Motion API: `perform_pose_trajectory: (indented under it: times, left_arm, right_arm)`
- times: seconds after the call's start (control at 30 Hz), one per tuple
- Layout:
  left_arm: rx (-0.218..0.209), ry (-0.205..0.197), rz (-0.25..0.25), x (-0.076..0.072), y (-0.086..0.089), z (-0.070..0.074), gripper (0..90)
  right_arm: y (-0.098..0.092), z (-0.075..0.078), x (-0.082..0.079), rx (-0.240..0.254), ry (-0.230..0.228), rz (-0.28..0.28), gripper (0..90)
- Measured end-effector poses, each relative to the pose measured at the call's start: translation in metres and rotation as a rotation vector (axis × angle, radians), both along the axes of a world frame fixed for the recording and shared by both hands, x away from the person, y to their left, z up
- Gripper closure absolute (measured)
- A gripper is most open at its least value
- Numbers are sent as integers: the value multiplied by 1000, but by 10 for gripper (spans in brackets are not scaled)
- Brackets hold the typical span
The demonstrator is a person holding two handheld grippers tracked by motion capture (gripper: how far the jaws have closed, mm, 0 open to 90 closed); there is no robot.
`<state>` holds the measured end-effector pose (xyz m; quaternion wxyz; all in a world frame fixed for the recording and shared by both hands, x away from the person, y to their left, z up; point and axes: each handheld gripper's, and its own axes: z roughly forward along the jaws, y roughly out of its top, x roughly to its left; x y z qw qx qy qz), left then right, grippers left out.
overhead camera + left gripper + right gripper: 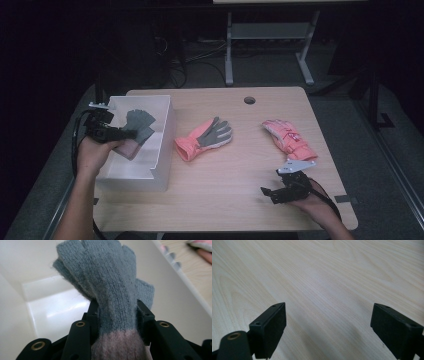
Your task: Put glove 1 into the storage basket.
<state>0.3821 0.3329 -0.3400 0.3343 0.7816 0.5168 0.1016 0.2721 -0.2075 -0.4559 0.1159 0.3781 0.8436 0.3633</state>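
Over the white bin (160, 150), left jaws clamped on a grey glove (110, 287); right jaws wide apart.

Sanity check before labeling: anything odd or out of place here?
Nothing stands out. The left tool holds a grey knit glove over the white bin; two pink gloves lie flat on the table.

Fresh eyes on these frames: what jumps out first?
The left gripper shut on a grey knit glove, holding it over the white bin at the table's left. Then two pink gloves lying on the table: one palm-up at centre, one to the right. The right gripper hangs open above bare wood near the front edge.
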Motion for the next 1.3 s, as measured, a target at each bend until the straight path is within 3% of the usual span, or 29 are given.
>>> perform_pose_trajectory:
  times: [0.13,0.17,0.2,0.3,0.53,0.57,0.67,0.77,0.87,0.97,1.0,1.03,1.13,1.3]
  left_arm:
    - [20,18,30,9,2,-16,628]
    - [38,41,51,15,4,-29,628]
    - [38,41,51,15,4,-29,627]
    - [77,72,61,24,3,-48,622]
    - [128,119,74,33,1,-68,586]
    - [155,130,77,34,-2,-72,586]
    - [194,118,67,35,-6,-75,458]
    - [199,72,79,33,-7,-70,349]
    - [170,39,92,30,-9,-58,284]
    - [151,9,78,27,-9,-43,279]
    - [140,-1,69,25,-9,-38,271]
    - [99,-13,47,21,-10,-27,264]
    - [75,-28,26,17,-13,-19,264]
    - [19,-56,-59,3,-33,0,268]
  right_arm:
    - [0,0,0,-2,6,1,129]
    - [0,0,0,2,1,1,128]
    - [0,0,0,2,1,1,128]
    - [0,0,0,-1,6,0,129]
    - [-1,0,0,-1,0,4,128]
    - [-1,0,0,0,0,4,128]
    - [-1,0,0,2,-2,2,128]
    - [-1,0,0,3,0,2,128]
    - [-1,0,0,2,6,-2,128]
    - [-1,0,0,1,4,0,128]
    - [-1,0,0,0,3,3,128]
    - [0,0,0,0,3,4,128]
    - [0,0,0,-1,5,2,128]
    - [0,0,0,0,2,3,128]
